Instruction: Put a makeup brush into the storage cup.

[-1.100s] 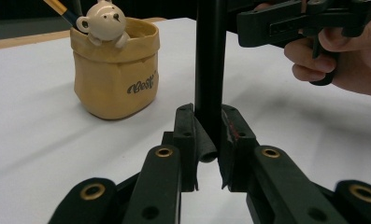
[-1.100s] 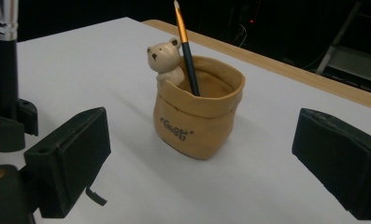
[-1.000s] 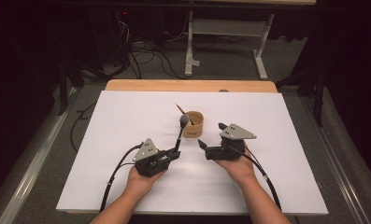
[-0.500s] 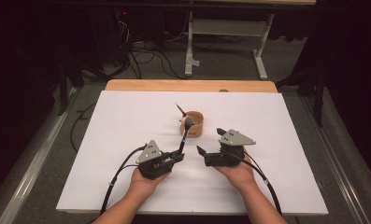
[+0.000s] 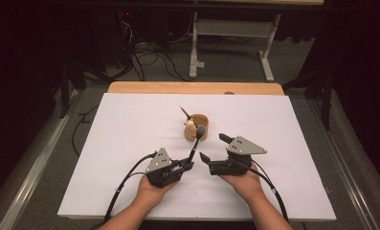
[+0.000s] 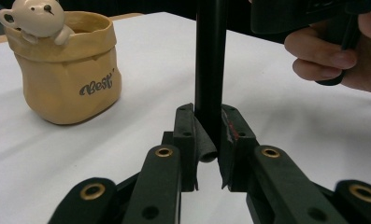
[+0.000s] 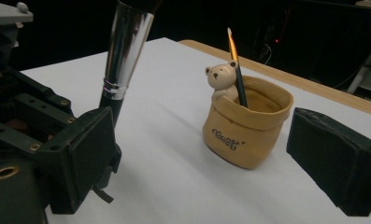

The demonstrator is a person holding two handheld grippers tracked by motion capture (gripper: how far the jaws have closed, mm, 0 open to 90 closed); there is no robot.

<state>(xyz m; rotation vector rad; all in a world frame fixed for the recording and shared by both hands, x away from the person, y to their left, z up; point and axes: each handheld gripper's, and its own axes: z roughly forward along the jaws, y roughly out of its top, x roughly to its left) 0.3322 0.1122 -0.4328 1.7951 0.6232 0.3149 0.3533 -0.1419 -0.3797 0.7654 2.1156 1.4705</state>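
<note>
Plainly, the one piece of writing is the dark script "Best" on the front of the tan pot (image 6: 68,70), low in the left gripper view's upper left and again on the pot's belly in the right gripper view (image 7: 245,126). A small cream bear figure (image 7: 221,79) hangs over its rolled rim, and a thin dark pencil with an orange upper part (image 7: 236,65) leans out of the pot just behind the bear.

In the high view the pot (image 5: 197,128) sits a little above the middle of the frame on the white table sheet (image 5: 106,158). The left gripper (image 5: 186,166), lower centre, is clenched on the black handle of a makeup brush (image 5: 196,141); the left gripper view shows that handle (image 6: 210,65) rising straight from between the pressed pads. The brush slants up toward the pot, its dark head at the pot's near rim. In the right gripper view its silver ferrule (image 7: 124,46) stands in the upper left.

The right gripper (image 5: 214,148), right of centre, stands released with nothing between its jaws; they have just been closing a little.

White sheet lies bare to the left, right and near side of the pot. A strip of wooden tabletop (image 5: 192,87) shows along the sheet's far edge, with dark floor and cables beyond.
</note>
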